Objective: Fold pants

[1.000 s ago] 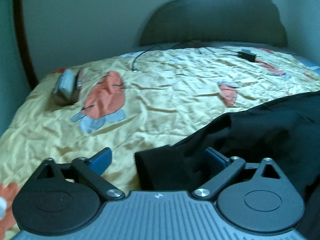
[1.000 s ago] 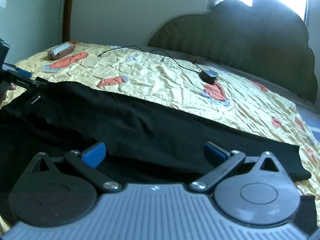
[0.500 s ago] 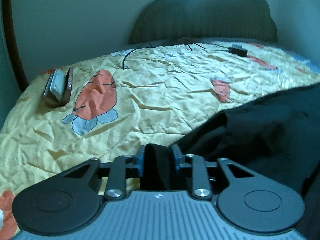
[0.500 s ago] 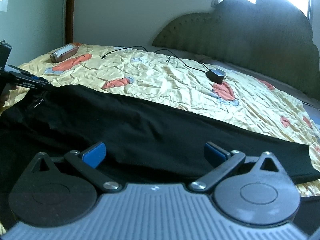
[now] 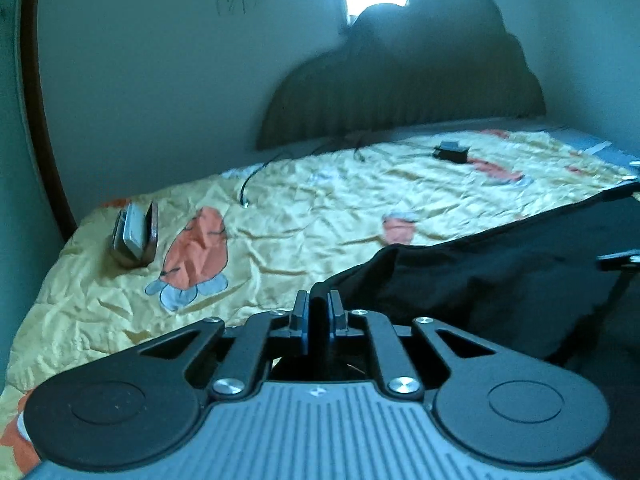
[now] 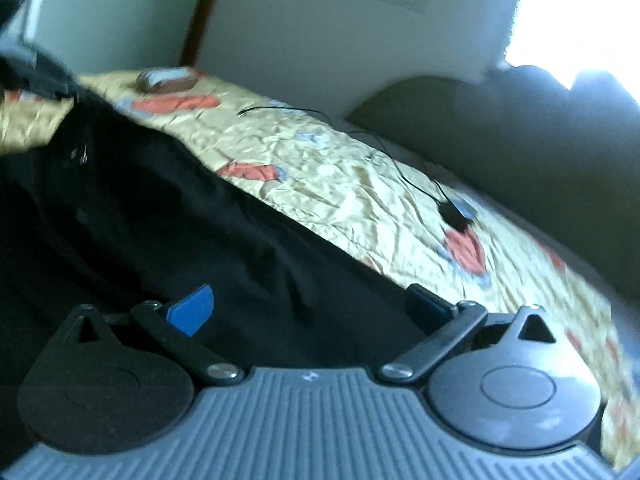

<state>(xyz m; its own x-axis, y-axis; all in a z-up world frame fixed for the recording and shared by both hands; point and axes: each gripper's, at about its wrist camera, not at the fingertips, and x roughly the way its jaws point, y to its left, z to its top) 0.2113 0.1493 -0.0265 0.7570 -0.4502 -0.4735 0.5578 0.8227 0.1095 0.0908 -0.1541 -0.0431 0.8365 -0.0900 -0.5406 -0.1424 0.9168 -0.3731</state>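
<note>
Pants [image 5: 500, 280] — edge pinched in left gripper [image 5: 319, 312] — on bedspread [image 5: 312, 216].

Dim, blurred, fisheye-warped; blown-out window [image 6: 580, 12] backlight.

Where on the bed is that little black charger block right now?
The charger block lies on the yellow bedsheet near the headboard, far side in the left wrist view, its cable trailing across the sheet beyond the black pants.
</note>
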